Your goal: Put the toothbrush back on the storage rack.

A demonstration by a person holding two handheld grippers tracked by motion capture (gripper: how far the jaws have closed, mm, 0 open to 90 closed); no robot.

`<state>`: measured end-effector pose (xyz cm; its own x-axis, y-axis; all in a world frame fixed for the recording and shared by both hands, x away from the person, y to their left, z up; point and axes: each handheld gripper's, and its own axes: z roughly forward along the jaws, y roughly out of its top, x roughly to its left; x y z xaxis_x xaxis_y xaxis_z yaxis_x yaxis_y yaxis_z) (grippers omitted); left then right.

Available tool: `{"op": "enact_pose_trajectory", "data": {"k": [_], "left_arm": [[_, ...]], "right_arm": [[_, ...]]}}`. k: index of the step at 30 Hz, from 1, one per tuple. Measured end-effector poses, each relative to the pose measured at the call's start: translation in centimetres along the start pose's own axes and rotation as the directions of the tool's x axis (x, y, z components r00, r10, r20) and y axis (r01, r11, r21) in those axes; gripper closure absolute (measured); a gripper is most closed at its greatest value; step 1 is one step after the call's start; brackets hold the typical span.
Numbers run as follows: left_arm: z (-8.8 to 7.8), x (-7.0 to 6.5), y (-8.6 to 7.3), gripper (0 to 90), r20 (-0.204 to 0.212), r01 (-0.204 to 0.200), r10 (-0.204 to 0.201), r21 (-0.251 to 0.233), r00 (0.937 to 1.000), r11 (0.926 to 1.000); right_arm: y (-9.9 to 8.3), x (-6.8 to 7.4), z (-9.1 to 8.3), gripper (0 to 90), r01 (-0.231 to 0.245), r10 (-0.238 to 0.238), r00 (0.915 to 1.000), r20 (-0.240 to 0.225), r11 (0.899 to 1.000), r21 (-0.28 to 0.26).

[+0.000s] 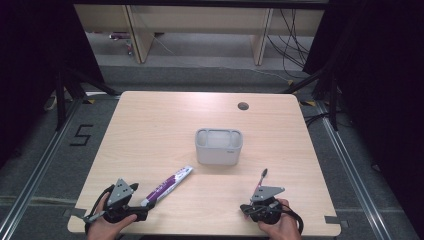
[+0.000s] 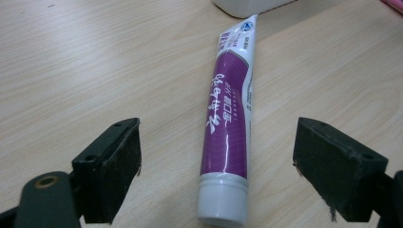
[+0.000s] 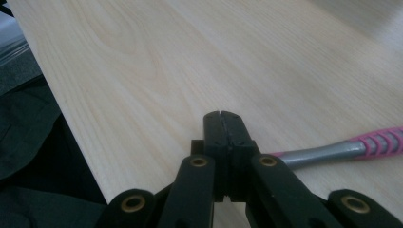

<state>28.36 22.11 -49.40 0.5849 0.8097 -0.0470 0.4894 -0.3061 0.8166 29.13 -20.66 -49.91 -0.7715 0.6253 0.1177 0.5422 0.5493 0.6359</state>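
A purple and white toothpaste tube (image 1: 167,186) lies on the wooden table (image 1: 165,125) at the front left, its white cap towards me. My left gripper (image 1: 140,207) is at the cap end. In the left gripper view the tube (image 2: 228,118) lies between the wide-open jaws of the left gripper (image 2: 218,128), and neither pad touches it. A pink and grey toothbrush (image 1: 260,181) lies at the front right. My right gripper (image 1: 244,207) is just in front of it, pointing left. In its own view the right gripper (image 3: 222,118) is shut on nothing, with the toothbrush handle (image 3: 342,149) to its right.
A grey open-topped container (image 1: 218,146) stands in the middle of the table, beyond the tube and the brush. A round cable hole (image 1: 243,106) is at the back. The table's near edge (image 3: 71,123) runs close to the right gripper.
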Motion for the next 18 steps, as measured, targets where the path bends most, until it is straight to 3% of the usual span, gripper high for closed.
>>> {"op": "enact_pose_trajectory", "data": {"k": [7,8,9,18], "left_arm": [[0.0,0.0,0.0,16.0,-0.001,0.000,0.000,0.000,1.0000,1.0000],[0.0,0.0,0.0,15.9,-0.001,0.000,0.000,0.001,1.0000,1.0000],[0.0,0.0,0.0,16.0,-0.001,0.003,-0.003,-0.001,1.0000,1.0000],[0.1,0.0,0.0,15.9,-0.002,0.011,-0.011,-0.005,0.9999,0.9999]], "right_arm": [[-1.4,-0.7,-1.5,90.0,-0.027,0.027,0.9995,0.016,1.000,0.004],[-1.6,-0.8,-1.4,90.0,-0.029,0.029,0.9995,0.014,0.999,-0.019],[-1.8,-0.8,-1.8,90.0,-0.055,0.056,0.9980,0.029,0.998,-0.005],[-3.4,-1.8,-3.4,90.0,-0.066,0.068,0.9949,0.075,0.997,-0.030]]}}
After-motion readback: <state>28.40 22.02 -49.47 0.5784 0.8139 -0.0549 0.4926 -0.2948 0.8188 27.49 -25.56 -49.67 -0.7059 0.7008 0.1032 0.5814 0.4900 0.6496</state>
